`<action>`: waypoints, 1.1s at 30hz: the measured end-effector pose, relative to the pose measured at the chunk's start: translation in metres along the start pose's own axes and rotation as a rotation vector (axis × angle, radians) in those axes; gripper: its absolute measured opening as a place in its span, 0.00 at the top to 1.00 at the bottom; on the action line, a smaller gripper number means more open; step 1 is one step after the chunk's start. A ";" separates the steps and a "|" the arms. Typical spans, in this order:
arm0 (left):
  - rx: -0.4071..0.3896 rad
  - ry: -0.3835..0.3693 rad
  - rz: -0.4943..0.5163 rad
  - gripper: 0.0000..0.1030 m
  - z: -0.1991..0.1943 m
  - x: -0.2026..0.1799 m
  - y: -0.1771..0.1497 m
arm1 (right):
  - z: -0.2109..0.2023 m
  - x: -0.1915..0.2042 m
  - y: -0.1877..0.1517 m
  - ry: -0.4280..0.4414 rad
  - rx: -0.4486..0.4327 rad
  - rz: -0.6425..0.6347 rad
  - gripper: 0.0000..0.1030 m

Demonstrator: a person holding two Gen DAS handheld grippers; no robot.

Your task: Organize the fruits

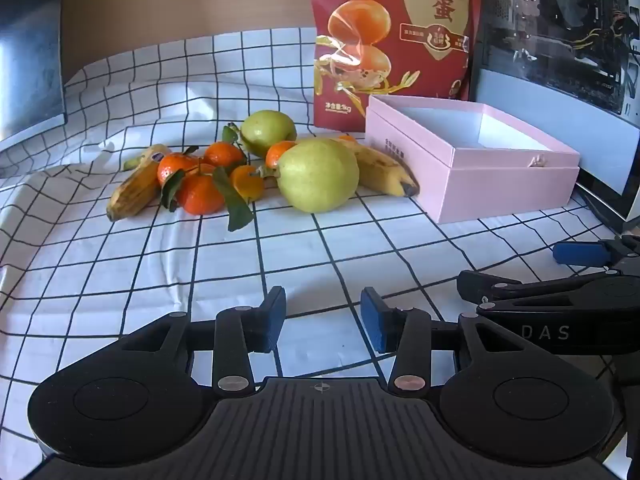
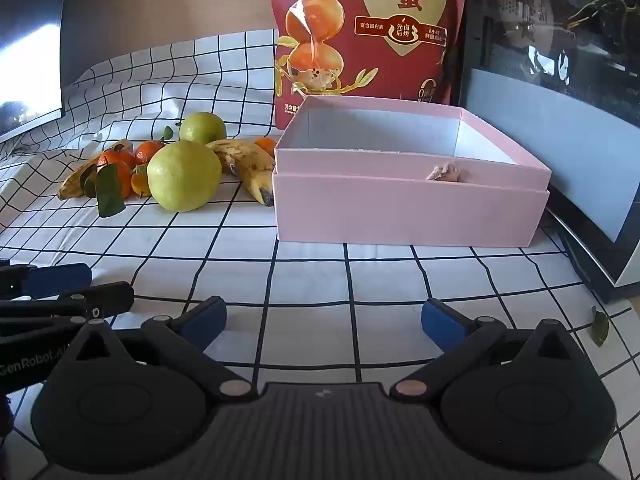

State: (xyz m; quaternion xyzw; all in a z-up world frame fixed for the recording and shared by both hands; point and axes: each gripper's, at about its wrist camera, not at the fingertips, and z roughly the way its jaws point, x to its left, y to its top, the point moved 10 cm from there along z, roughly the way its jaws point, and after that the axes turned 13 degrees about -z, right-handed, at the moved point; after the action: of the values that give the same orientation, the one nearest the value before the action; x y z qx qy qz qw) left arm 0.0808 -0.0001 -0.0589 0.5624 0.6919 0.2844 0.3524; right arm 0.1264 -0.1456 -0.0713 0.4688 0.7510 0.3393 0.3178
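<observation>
The left gripper (image 1: 323, 322) was seen nearest, in front of the box (image 2: 408, 216) and to its left, with the jaws half parted and nothing between them. The right gripper (image 2: 324, 320) was held directly in front of the box, its jaws spread wide and empty. Both were kept above the checked cloth (image 1: 280, 252), well apart from the fruits.

The pink box was placed open on the cloth, and no fruit was seen inside it. Just left of the box a banana (image 2: 250, 168) was laid, its tip touching the box wall. Beside it a large pear (image 1: 316, 176) was found, then a cluster of leafy tangerines (image 1: 200, 184) and a second banana (image 1: 134, 192), farthest from the box. A second pear (image 1: 268, 132) was seen behind the cluster. Behind the box a red bag (image 2: 368, 28) was stood upright.
</observation>
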 end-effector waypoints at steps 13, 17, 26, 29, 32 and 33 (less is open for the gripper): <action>-0.003 -0.004 -0.004 0.54 0.000 0.000 0.000 | -0.001 0.000 0.000 0.000 -0.004 -0.003 0.00; -0.003 -0.004 -0.003 0.54 0.000 0.000 0.000 | -0.001 0.000 0.000 0.001 -0.004 -0.003 0.00; -0.003 -0.004 -0.005 0.54 0.000 0.000 0.000 | -0.001 0.000 0.000 0.001 -0.003 -0.003 0.00; -0.003 -0.005 -0.005 0.54 0.000 0.000 0.000 | -0.001 0.000 -0.001 0.001 -0.003 -0.003 0.00; -0.003 -0.004 -0.005 0.54 0.000 0.000 0.000 | -0.001 0.000 -0.001 0.001 -0.003 -0.004 0.00; -0.003 -0.005 -0.005 0.54 0.000 0.000 0.000 | -0.001 0.000 -0.001 0.001 -0.003 -0.004 0.00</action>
State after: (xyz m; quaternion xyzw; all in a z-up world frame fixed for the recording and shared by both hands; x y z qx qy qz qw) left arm 0.0810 -0.0004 -0.0585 0.5606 0.6920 0.2833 0.3557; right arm 0.1257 -0.1460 -0.0714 0.4668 0.7515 0.3401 0.3189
